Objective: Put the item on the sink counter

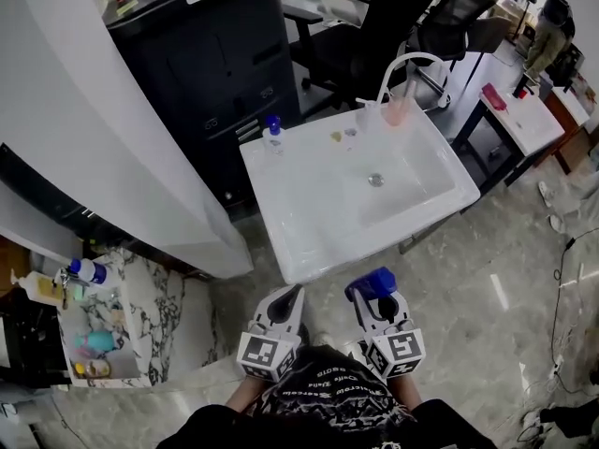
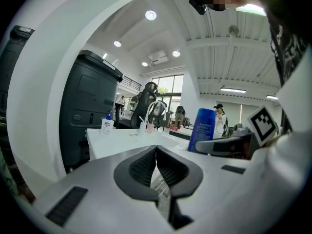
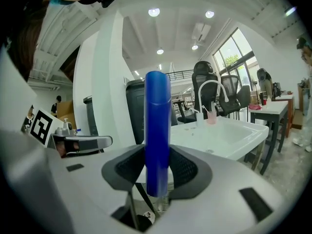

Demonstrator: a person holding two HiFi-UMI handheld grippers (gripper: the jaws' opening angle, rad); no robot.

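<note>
Left side first: left gripper (image 2: 156,149), jaws pressed shut, nothing between them. Just to its right: right gripper (image 3: 157,165), clamped on the blue bottle (image 3: 157,126), pads tight on both sides, bottle standing straight up. Held low and near, just short of the near edge of the white sink bench (image 1: 309,204). Not over the bench yet, so nothing set down.

Picking up: looks done. Left to do, most likely: carry the bottle farther, over the flat part left of the bowl, stand it down, let go. Plenty of bare room there, between the near edge and the soap bottle (image 1: 272,136) at the far left corner.

Hard to see: bottom of the blue bottle, blurry under the jaws. No words to read on it. From the head view, only its top. Hands and gripper handles cut off by the person's dark shirt. Tiny bits left of the tap (image 1: 409,62), too small to name. Pink cup (image 1: 400,110) right by the tap.
</note>
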